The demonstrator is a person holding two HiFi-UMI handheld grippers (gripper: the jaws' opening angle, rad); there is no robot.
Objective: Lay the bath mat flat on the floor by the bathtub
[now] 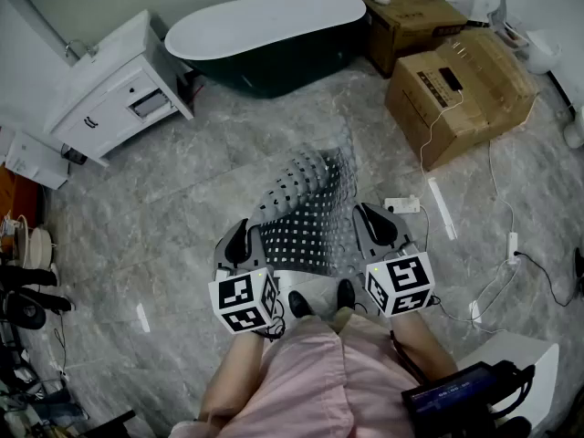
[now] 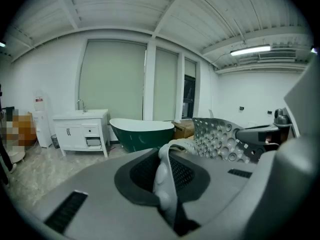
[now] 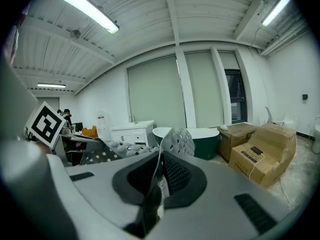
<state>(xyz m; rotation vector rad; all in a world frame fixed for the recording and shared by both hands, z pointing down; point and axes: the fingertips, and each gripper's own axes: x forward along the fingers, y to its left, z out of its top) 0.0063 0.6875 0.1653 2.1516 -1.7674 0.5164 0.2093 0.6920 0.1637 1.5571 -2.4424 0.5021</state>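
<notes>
The bath mat point(image 1: 310, 210) is grey, rubbery and dotted with holes and bumps. It hangs in the air between my two grippers, over the marble floor point(image 1: 182, 199), and sags forward towards the bathtub point(image 1: 274, 35). My left gripper point(image 1: 245, 240) is shut on the mat's near left edge, and the left gripper view shows a fold of the mat point(image 2: 220, 139) pinched in the left gripper point(image 2: 167, 181). My right gripper point(image 1: 374, 222) is shut on the near right edge. In the right gripper view the mat point(image 3: 179, 141) rises out of the right gripper point(image 3: 156, 186). The dark green, white-rimmed bathtub point(image 2: 142, 133) stands well ahead.
A white vanity cabinet point(image 1: 114, 89) stands left of the tub. Two cardboard boxes point(image 1: 461, 89) stand to its right. A power strip point(image 1: 401, 205) and white cables point(image 1: 497, 272) lie on the floor at the right. The person's shoes point(image 1: 319, 299) are just under the mat.
</notes>
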